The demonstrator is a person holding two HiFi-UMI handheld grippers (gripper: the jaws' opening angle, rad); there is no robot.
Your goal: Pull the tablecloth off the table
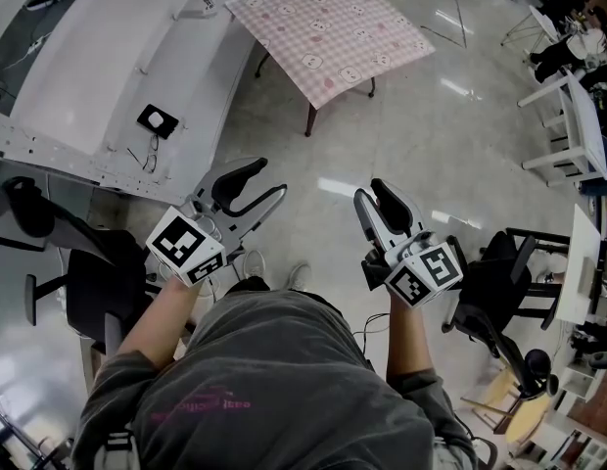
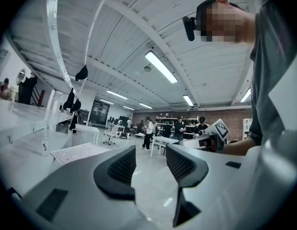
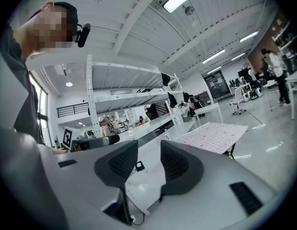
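Observation:
A pink checked tablecloth (image 1: 328,27) lies spread over a small dark-legged table far ahead on the floor. It also shows in the left gripper view as a pale checked tablecloth (image 2: 76,152) and in the right gripper view as the tablecloth (image 3: 213,135). Both grippers are held close to the person's body, well short of the table. My left gripper (image 1: 257,186) is open with nothing between its jaws (image 2: 151,162). My right gripper (image 1: 379,199) is also open and empty (image 3: 148,159), its gap narrower.
A long white workbench (image 1: 108,57) runs along the left, with a small black device (image 1: 158,120) on it. Black office chairs (image 1: 88,292) (image 1: 499,282) stand on either side of the person. White tables (image 1: 578,125) stand at the right. Several people (image 2: 148,131) stand far off.

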